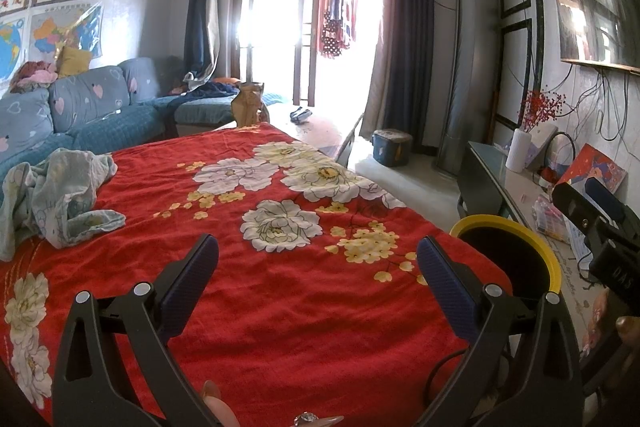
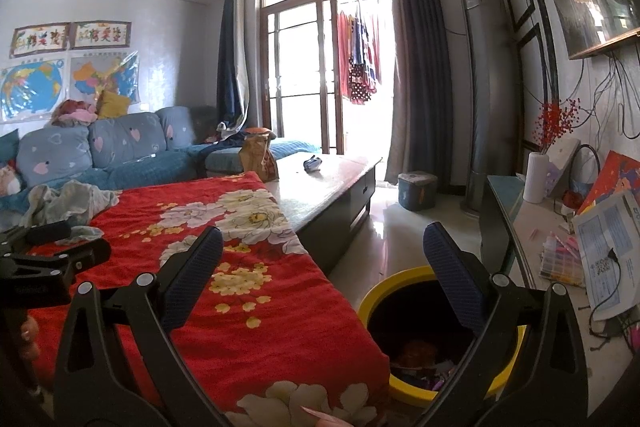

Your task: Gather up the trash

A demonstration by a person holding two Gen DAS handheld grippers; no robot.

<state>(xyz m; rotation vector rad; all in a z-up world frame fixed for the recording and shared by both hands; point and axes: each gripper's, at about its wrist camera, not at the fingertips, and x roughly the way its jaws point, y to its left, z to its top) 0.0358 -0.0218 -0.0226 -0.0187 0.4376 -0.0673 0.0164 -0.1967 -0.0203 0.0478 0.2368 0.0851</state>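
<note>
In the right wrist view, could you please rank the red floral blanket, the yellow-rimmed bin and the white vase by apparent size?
1. red floral blanket
2. yellow-rimmed bin
3. white vase
The vase stands farther from the camera, so its true size against the bin is unsure.

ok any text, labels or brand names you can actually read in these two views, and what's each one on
"DAS": on the black body of the right gripper's handle, seen in the left wrist view; faint.
Framed banners on the wall above the sofa: large coloured characters, too blurred to read.
Two wall maps: titles and labels too small.
White and blue printed sheet on the side counter: a QR code shows, text too small.
Left gripper's body: faint marking, unreadable.
</note>
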